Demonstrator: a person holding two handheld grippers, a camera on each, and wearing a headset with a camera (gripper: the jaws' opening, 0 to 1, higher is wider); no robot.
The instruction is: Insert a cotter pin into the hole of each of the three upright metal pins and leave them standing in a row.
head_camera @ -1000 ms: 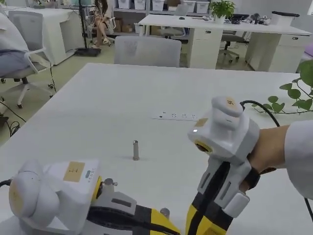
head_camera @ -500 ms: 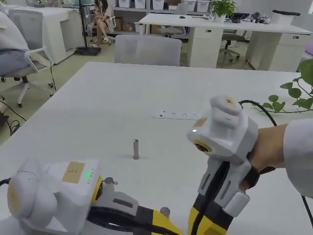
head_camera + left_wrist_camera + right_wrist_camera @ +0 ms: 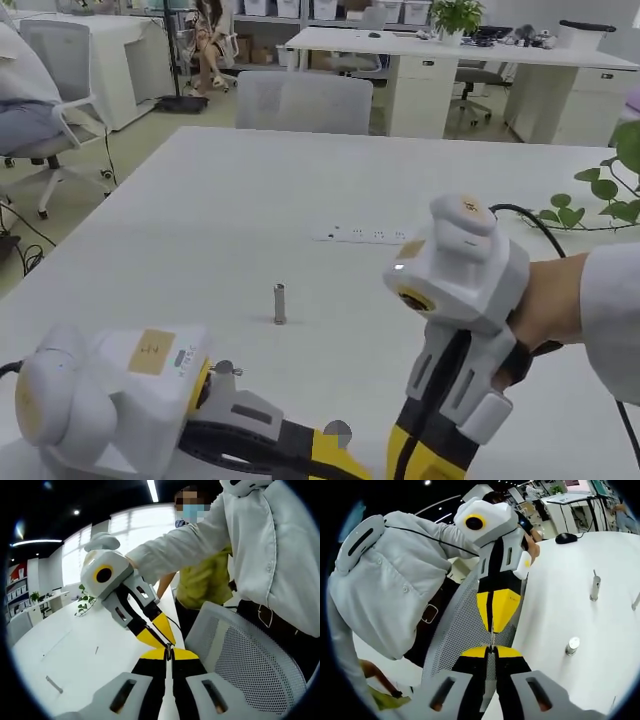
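My left gripper [image 3: 169,656] and my right gripper [image 3: 491,651] meet tip to tip at the near table edge, both shut on a thin cotter pin [image 3: 492,638] that spans the small gap between them. In the head view, one bare metal pin [image 3: 279,304] stands upright mid-table. A second pin [image 3: 222,372] with something small at its top peeks from behind the left gripper's white body. A third pin [image 3: 338,433] shows its round top just above the yellow jaws. The right gripper view has this near pin [image 3: 572,645] and a farther upright pin [image 3: 594,587].
A white power strip [image 3: 365,237] lies beyond the pins. A trailing plant [image 3: 600,195] and a black cable sit at the table's right edge. A grey mesh chair [image 3: 245,655] stands close behind the grippers, with a person beside it. Other desks and chairs stand beyond the table.
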